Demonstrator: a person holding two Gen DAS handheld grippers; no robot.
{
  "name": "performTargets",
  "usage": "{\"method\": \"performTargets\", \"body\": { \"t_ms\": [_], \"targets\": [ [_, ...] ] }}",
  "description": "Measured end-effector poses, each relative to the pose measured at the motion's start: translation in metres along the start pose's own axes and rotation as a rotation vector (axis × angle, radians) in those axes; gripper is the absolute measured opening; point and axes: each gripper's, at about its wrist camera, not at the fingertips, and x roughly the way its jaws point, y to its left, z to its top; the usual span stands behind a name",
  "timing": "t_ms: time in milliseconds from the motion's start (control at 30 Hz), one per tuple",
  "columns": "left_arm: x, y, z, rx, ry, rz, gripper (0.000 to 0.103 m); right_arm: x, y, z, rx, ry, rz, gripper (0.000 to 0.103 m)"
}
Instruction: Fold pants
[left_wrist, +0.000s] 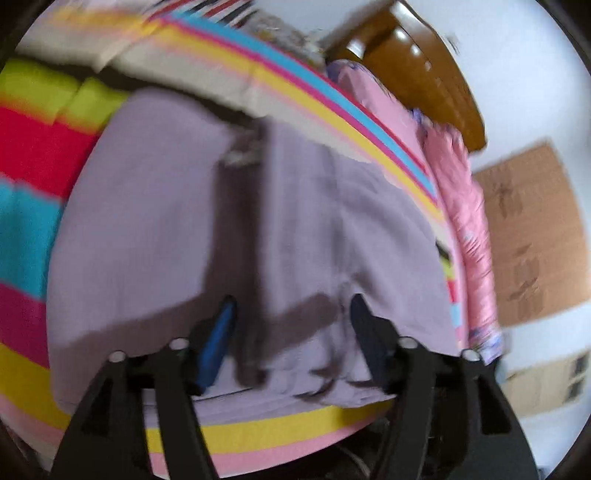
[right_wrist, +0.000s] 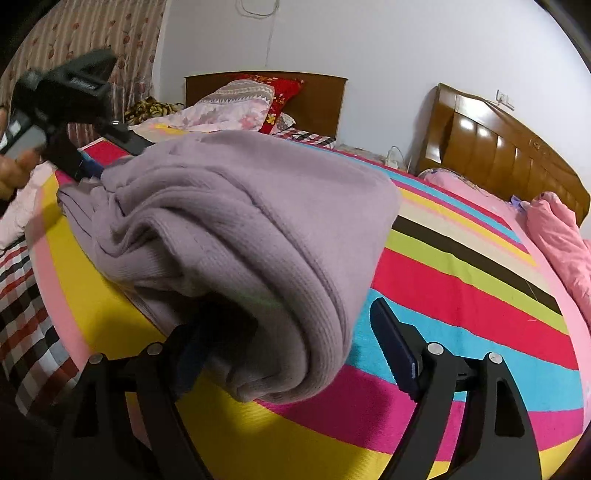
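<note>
Folded pants (right_wrist: 236, 236) between open right tongs (right_wrist: 288, 332)

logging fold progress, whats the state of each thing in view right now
lilac pants: folded into a thick bundle, lying on the striped bedspread
right gripper: jaws open, bundle's near end between them, not clamped
left gripper: jaws open over the pants, nothing gripped
striped bedspread: spread flat over the bed
pink quilt: bunched up by the wooden headboard

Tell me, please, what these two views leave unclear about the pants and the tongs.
- Left wrist view: motion blur hides the fold lines of the pants.
- Right wrist view: the pants' bulk covers the near finger of the right tongs.
- Right wrist view: fabric hides the left tongs' tips.
</note>
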Motion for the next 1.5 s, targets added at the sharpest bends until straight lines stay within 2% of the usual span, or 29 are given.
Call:
{"method": "performTargets", "body": {
  "t_ms": [67,200,300,333,367,400,467,500,567,600,633,667,700,833,1000,1067,1167,1200,1233,1267,1300,1333,1400,1433,1467,1500],
  "targets": [
    [-0.002,0.013,-0.003,-0.028,0.011,-0.074,0.068,0.002,-0.003,0.001,0.015,0.005,0.008,0.082],
    [0.006,0.011,-0.002,-0.012,0.063,-0.158,0.067,0.004,-0.007,0.003,0.033,0.009,0.011,0.083],
    [0.028,0.007,0.004,-0.009,0.117,-0.111,0.071,0.005,-0.007,0.004,0.034,0.010,0.010,0.083],
    [0.029,0.007,0.006,-0.014,0.101,-0.139,0.088,0.005,-0.007,0.004,0.033,0.009,0.011,0.083],
    [0.032,0.003,0.006,-0.015,0.105,-0.158,0.092,0.005,-0.007,0.003,0.033,0.009,0.013,0.083],
    [0.034,-0.004,0.004,0.009,0.107,-0.131,0.097,0.005,-0.007,0.003,0.035,0.011,0.016,0.083],
    [0.037,-0.016,-0.001,0.068,0.108,-0.059,0.098,0.004,-0.008,0.002,0.040,0.011,0.022,0.083],
    [0.038,-0.022,-0.004,0.085,0.096,-0.023,0.096,0.004,-0.009,0.002,0.042,0.010,0.025,0.083],
    [0.034,-0.022,-0.006,0.079,0.059,0.015,0.083,0.004,-0.011,0.001,0.049,0.008,0.028,0.083],
    [0.030,-0.020,-0.005,0.071,0.048,0.011,0.053,0.004,-0.012,0.001,0.054,0.007,0.031,0.083],
    [0.028,-0.014,-0.005,0.032,0.052,-0.063,0.042,0.004,-0.013,0.000,0.059,0.008,0.036,0.083],
    [0.025,-0.008,-0.005,0.007,0.048,-0.091,0.037,0.004,-0.015,0.001,0.060,0.009,0.036,0.083],
    [0.021,-0.010,-0.008,0.037,0.032,-0.080,0.030,0.004,-0.015,0.001,0.057,0.008,0.034,0.083],
    [0.002,-0.036,-0.016,0.129,-0.050,-0.022,0.026,0.001,-0.015,-0.001,0.051,0.005,0.010,0.083],
    [-0.035,-0.067,-0.012,0.176,-0.151,-0.066,0.025,0.000,-0.011,-0.001,0.051,0.007,-0.018,0.083],
    [-0.065,-0.081,0.000,0.216,-0.207,-0.079,0.025,-0.001,-0.007,0.002,0.032,0.006,-0.045,0.083],
    [-0.109,-0.092,0.007,0.240,-0.298,-0.064,0.024,-0.004,0.005,0.005,-0.033,-0.008,-0.129,0.083],
    [-0.122,-0.083,0.008,0.229,-0.326,-0.052,0.024,-0.004,0.008,0.004,-0.058,-0.010,-0.142,0.084],
    [-0.134,-0.066,0.009,0.202,-0.357,-0.030,0.016,-0.002,0.015,0.004,-0.098,-0.006,-0.167,0.084],
    [-0.143,-0.044,0.010,0.171,-0.370,-0.001,0.015,-0.001,0.022,0.002,-0.135,-0.014,-0.195,0.084],
    [-0.145,-0.004,0.010,0.095,-0.358,0.014,0.010,-0.002,0.026,0.000,-0.156,-0.028,-0.217,0.085],
    [-0.139,0.024,0.011,0.038,-0.341,0.019,0.003,-0.002,0.026,0.000,-0.162,-0.028,-0.222,0.085],
    [-0.107,0.083,0.002,-0.085,-0.275,0.031,0.003,-0.002,0.024,0.000,-0.162,-0.025,-0.215,0.086],
    [-0.095,0.094,-0.002,-0.098,-0.258,0.036,0.003,-0.002,0.024,0.000,-0.164,-0.024,-0.218,0.086],
    [-0.083,0.104,-0.008,-0.115,-0.244,0.002,0.003,-0.003,0.024,0.000,-0.173,-0.025,-0.224,0.086],
    [-0.079,0.110,-0.014,-0.130,-0.267,-0.027,0.003,-0.004,0.026,0.000,-0.188,-0.027,-0.231,0.087]
  ]
}}
